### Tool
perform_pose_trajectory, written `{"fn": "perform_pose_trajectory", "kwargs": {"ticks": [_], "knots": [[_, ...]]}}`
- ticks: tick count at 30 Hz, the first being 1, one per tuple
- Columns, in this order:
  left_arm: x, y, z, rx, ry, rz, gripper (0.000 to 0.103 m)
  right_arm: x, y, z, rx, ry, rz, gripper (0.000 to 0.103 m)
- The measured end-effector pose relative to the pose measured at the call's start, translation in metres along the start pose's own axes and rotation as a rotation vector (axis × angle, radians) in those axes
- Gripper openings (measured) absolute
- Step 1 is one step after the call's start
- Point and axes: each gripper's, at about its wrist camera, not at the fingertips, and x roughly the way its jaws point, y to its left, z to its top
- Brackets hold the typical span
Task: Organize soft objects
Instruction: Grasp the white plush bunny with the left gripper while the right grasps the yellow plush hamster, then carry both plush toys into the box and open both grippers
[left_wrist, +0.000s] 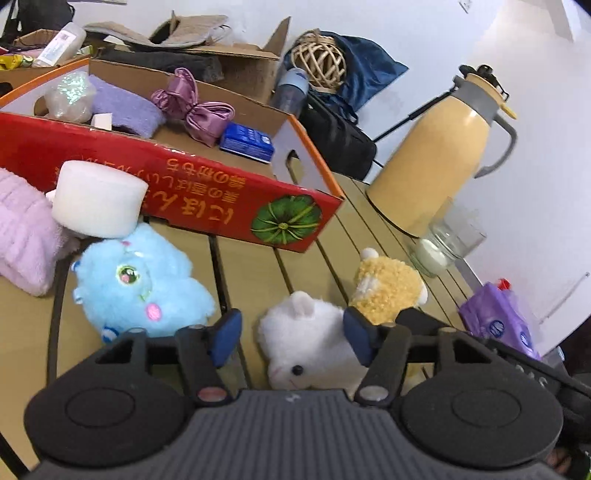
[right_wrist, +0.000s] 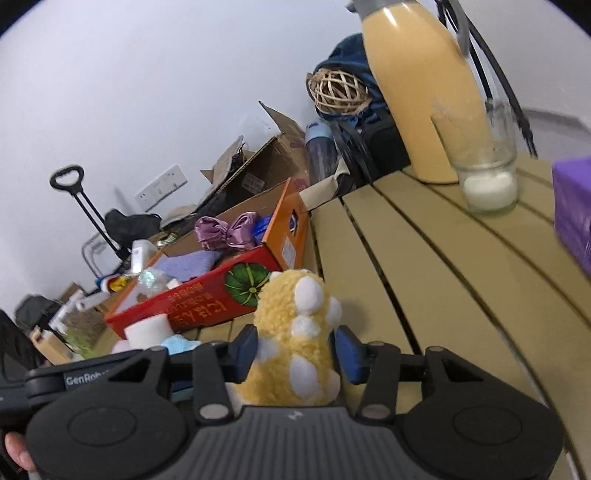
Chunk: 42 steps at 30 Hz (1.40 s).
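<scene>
yellow plush (right_wrist: 295, 343): fuzzy, white-spotted; flanked by parted right gripper (right_wrist: 295, 352) jaws | left gripper (left_wrist: 291, 332): jaws parted over white plush (left_wrist: 306, 332)

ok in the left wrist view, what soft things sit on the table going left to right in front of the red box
pink fluffy towel → white foam roll → blue plush → white plush → yellow plush
</scene>
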Motion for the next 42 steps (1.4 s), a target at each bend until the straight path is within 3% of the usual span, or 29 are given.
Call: {"fn": "perform_pose_trajectory", "kwargs": {"ticks": [3,8,12,16,18,21,26,28,32,34,35,37,42], "knots": [[0.008,0.005,0.001,-0.051,0.028,-0.052,0.049,0.008,0.000,-0.004,0.006,0.015,0.020,0.045],[-0.010,0.002,-0.008,-0.060,0.016,-0.069,0.046,0.004,0.000,-0.006,0.024,0.015,0.013,0.040],[-0.041,-0.003,-0.007,-0.060,-0.064,-0.097,0.046,-0.018,0.016,-0.005,-0.006,-0.011,0.027,0.039],[-0.064,-0.006,0.033,-0.043,-0.188,-0.106,0.046,-0.030,0.047,0.027,-0.075,-0.094,0.063,0.039],[-0.056,0.005,0.066,-0.072,-0.209,-0.104,0.047,-0.018,0.065,0.055,-0.110,-0.111,0.092,0.039],[-0.025,0.027,0.108,-0.153,-0.137,-0.083,0.047,0.022,0.081,0.093,-0.103,-0.077,0.106,0.039],[0.025,0.050,0.137,-0.177,-0.057,-0.005,0.047,0.098,0.078,0.122,-0.041,0.043,0.061,0.039],[0.039,0.054,0.137,-0.169,-0.041,0.005,0.047,0.119,0.077,0.123,-0.031,0.079,0.018,0.039],[0.048,0.053,0.133,-0.102,-0.028,0.042,0.051,0.133,0.087,0.110,-0.143,0.079,-0.113,0.039],[0.043,0.051,0.132,-0.072,-0.033,0.048,0.053,0.130,0.088,0.107,-0.159,0.068,-0.123,0.037],[0.041,0.053,0.132,-0.059,-0.036,0.053,0.054,0.124,0.089,0.107,-0.162,0.046,-0.124,0.042],[0.026,0.051,0.133,-0.027,-0.045,0.063,0.057,0.111,0.094,0.110,-0.191,0.008,-0.147,0.053],[-0.039,0.041,0.127,0.077,-0.103,0.091,0.064,0.064,0.107,0.128,-0.242,-0.029,-0.124,0.056]]}}
